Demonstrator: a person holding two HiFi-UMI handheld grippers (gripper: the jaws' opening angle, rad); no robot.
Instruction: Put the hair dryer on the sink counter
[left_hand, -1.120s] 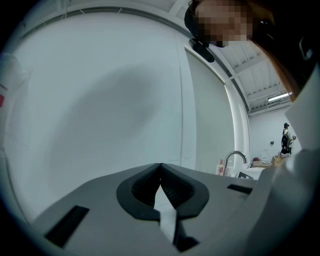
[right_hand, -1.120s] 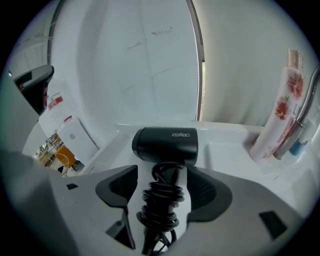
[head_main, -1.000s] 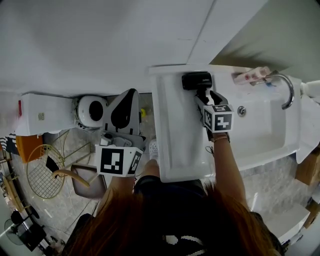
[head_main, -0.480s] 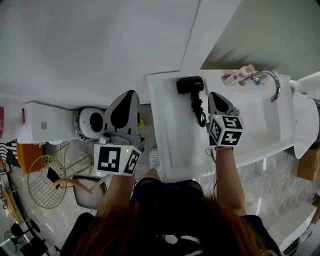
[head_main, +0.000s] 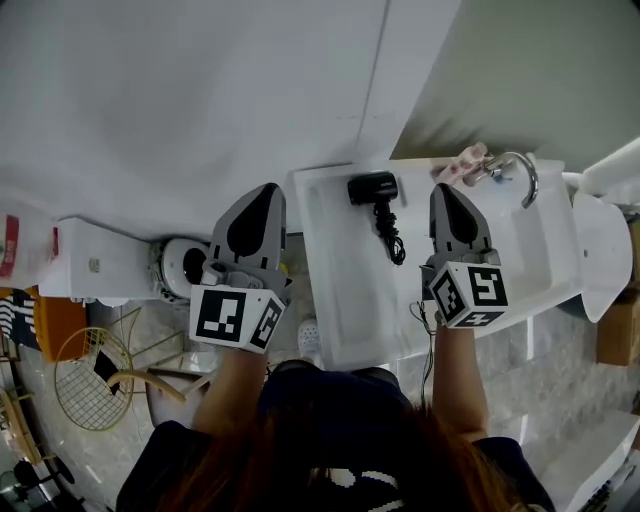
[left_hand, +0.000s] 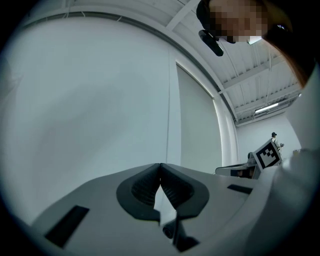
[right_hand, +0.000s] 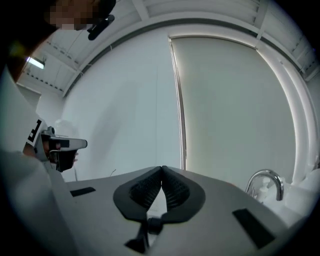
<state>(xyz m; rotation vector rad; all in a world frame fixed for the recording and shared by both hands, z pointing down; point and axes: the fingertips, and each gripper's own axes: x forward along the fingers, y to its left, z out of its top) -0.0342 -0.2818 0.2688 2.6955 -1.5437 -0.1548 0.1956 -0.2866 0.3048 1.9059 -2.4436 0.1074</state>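
The black hair dryer (head_main: 372, 188) lies on the white sink counter (head_main: 340, 300), its coiled cord (head_main: 390, 238) trailing toward me. My right gripper (head_main: 442, 190) hovers to the dryer's right, over the basin's edge, shut and empty, well apart from the dryer. In the right gripper view its jaws (right_hand: 162, 168) meet at the tips and point level at the wall. My left gripper (head_main: 265, 190) hangs left of the counter, above the toilet, also shut with nothing in it (left_hand: 160, 166).
The sink basin (head_main: 530, 255) with a chrome faucet (head_main: 518, 165) lies right of the counter. A white toilet (head_main: 178, 265) stands at the left, with a gold wire basket (head_main: 85, 365) on the floor beyond. A white wall and window blind (right_hand: 225, 100) stand ahead.
My right gripper has left the hair dryer's handle, shut, and risen up and right. The dryer stays on the counter. My left gripper has risen too.
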